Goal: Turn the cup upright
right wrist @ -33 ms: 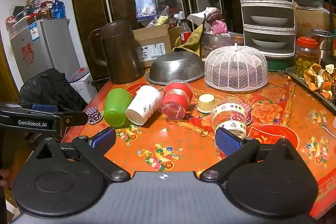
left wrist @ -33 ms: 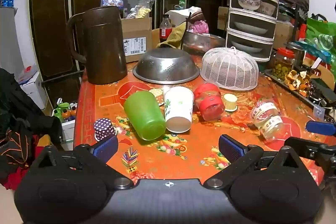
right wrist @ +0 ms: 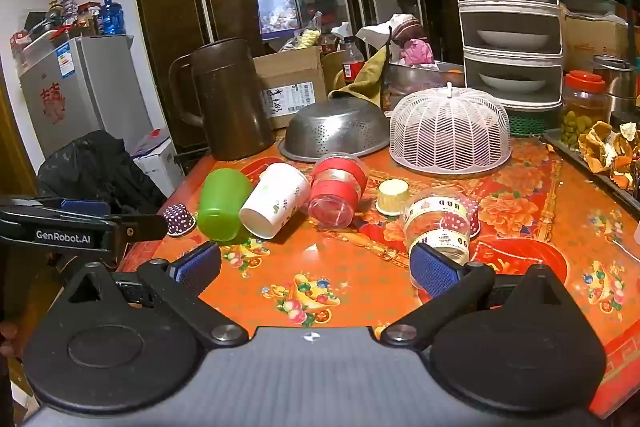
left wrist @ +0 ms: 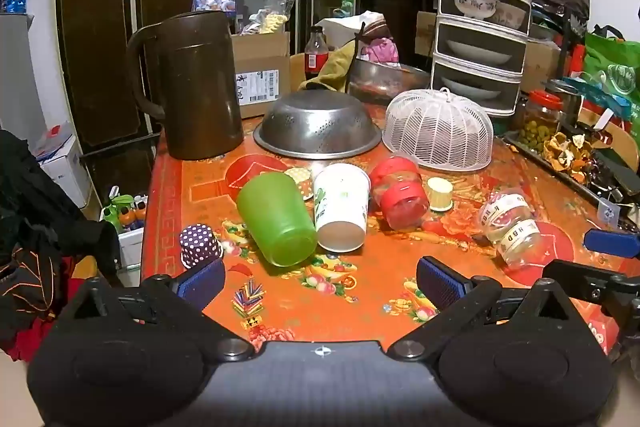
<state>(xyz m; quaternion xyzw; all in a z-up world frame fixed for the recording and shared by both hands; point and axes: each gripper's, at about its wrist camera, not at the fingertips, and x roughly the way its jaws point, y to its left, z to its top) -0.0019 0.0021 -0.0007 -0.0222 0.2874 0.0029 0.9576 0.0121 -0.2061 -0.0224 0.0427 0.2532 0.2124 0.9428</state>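
Observation:
Several cups lie on their sides on the orange patterned table [left wrist: 360,307]. From left: a green plastic cup [left wrist: 276,219] [right wrist: 220,203], a white paper cup [left wrist: 341,213] [right wrist: 274,201], a red-banded clear cup [left wrist: 398,197] [right wrist: 336,189] and a clear cup with lettered tape [left wrist: 510,225] [right wrist: 438,223]. My left gripper [left wrist: 320,281] is open and empty, a little short of the green and white cups. My right gripper [right wrist: 314,267] is open and empty, its right pad [right wrist: 430,269] just in front of the taped cup.
A small polka-dot cup [left wrist: 198,245] and a small yellow cup [left wrist: 439,193] stand upside down. Behind are a brown pitcher [left wrist: 196,87], an upturned steel colander [left wrist: 318,129], a white mesh food cover [left wrist: 438,131] and a tiered dish rack [left wrist: 484,39]. The table's left edge [left wrist: 160,211] drops off.

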